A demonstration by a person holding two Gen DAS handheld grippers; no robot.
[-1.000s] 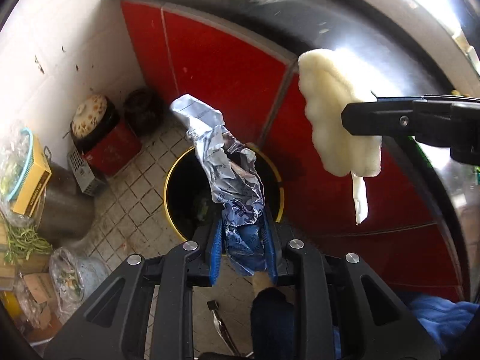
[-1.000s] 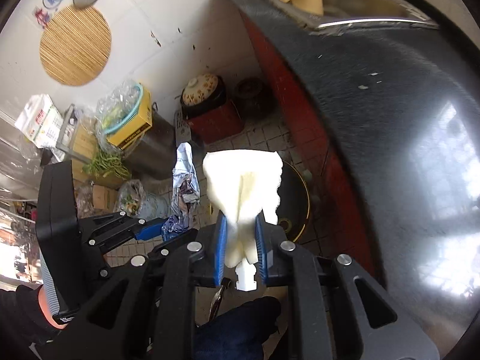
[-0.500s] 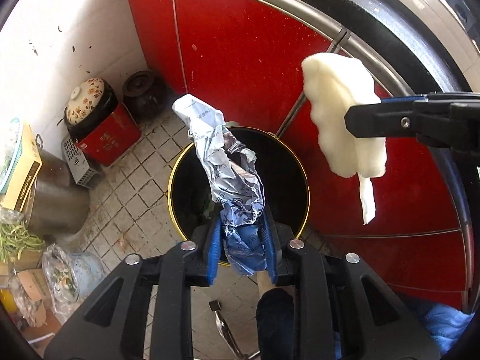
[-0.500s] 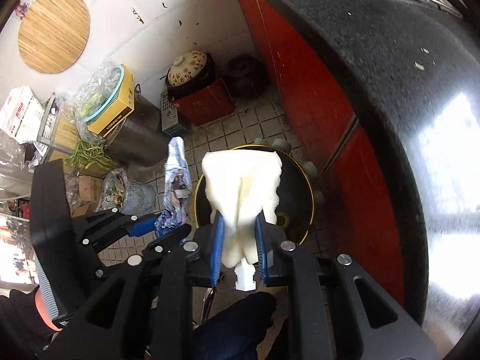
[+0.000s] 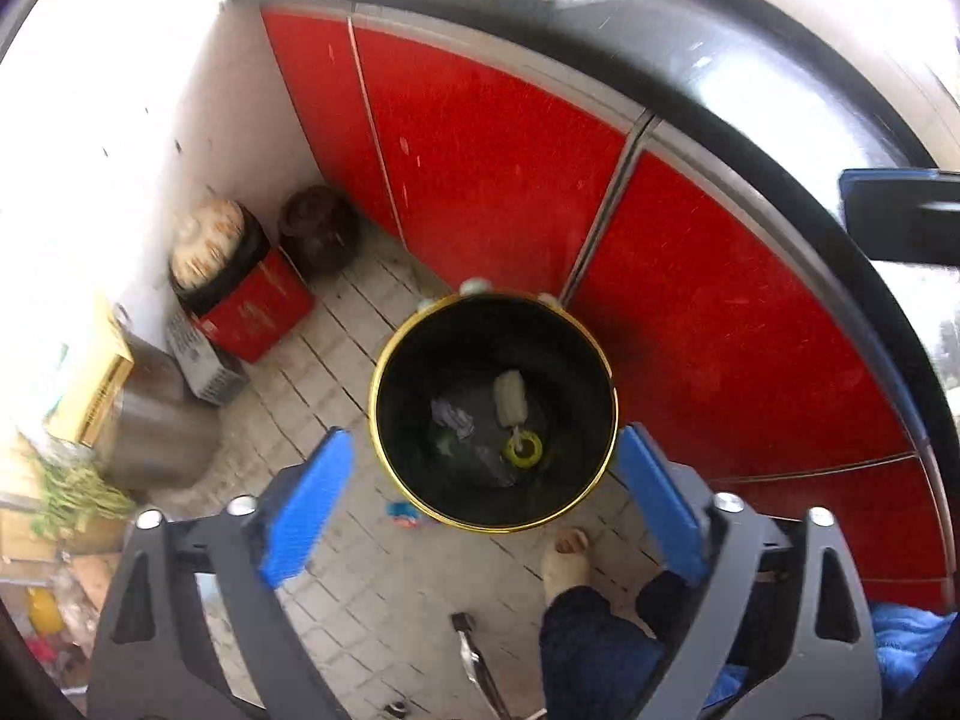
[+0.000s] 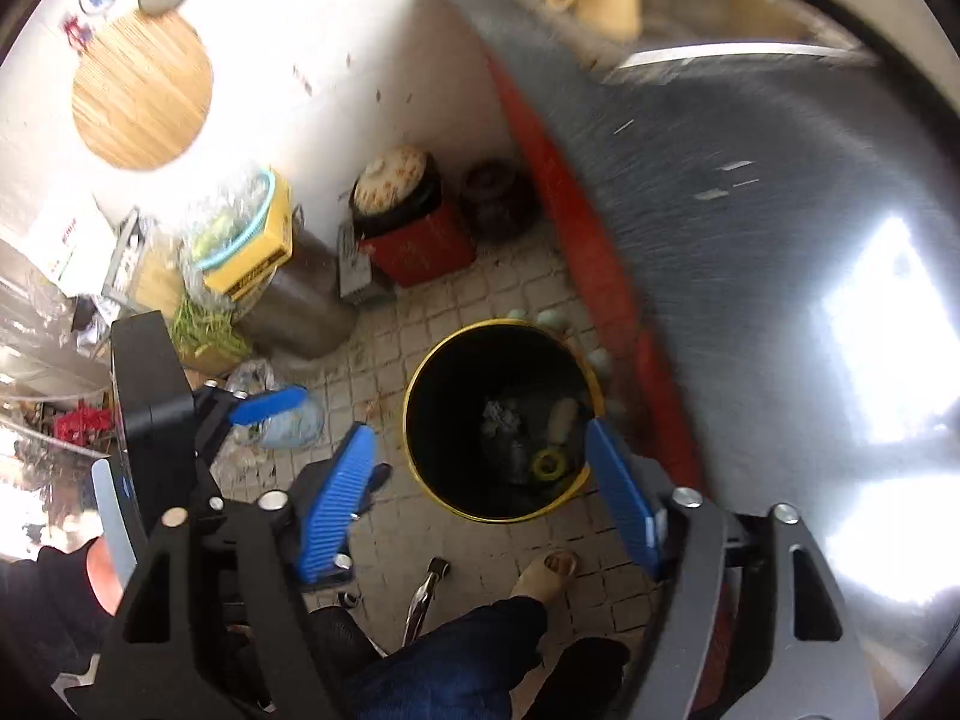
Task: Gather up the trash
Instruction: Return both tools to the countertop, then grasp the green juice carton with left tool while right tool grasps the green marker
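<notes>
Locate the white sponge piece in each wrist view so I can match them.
Left wrist: white sponge piece lies inside the bin, upper right of its floor.
Right wrist: white sponge piece lies inside the bin, by the right wall.
Shared landmark: yellow ring just below it.

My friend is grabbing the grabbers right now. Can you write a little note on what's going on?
Left gripper: open, holding nothing, above the bin.
Right gripper: open, holding nothing, also above the bin.
Foil wrapper and white foam piece: both lying at the bottom of the bin, beside a yellow ring.
Done: both pieces are binned.
Left: a small blue scrap lies on the floor by the bin; look for more trash.
</notes>
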